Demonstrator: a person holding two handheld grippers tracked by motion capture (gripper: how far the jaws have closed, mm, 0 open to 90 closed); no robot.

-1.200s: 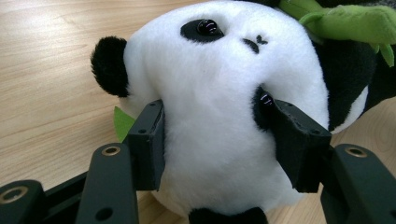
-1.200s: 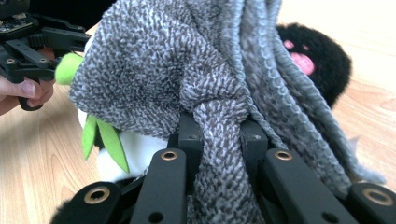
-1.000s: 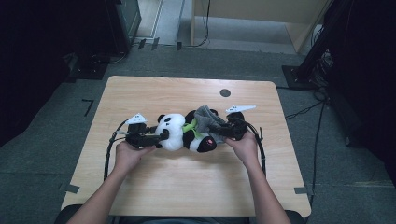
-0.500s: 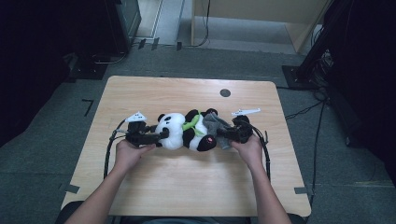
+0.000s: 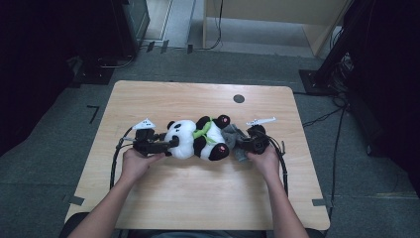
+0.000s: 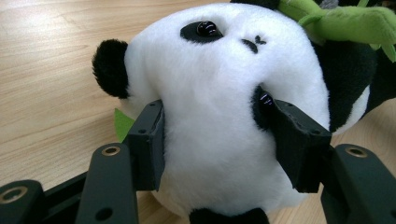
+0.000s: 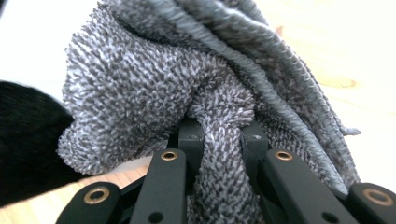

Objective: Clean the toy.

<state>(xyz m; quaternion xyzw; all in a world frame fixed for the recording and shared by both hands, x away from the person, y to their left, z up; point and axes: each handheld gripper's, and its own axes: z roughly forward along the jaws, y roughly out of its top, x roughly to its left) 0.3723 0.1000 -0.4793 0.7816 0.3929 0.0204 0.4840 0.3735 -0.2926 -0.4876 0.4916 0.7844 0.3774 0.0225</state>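
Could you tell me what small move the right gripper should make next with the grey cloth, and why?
Probably draw the grey cloth across the plush panda's body. The right gripper is shut on a bunched fold of it beside the panda's feet, while the left gripper clamps the white head and holds the toy steady on the table.

Plush panda (image 6: 233,107) lying on pale wooden table (image 6: 51,79), white head clamped between the two black jaws of left gripper (image 6: 219,140), one pad pressed into the cheek below black ear, other beside an eye patch. Green leaf (image 6: 355,21) at upper right, against black body. Green scrap beneath head
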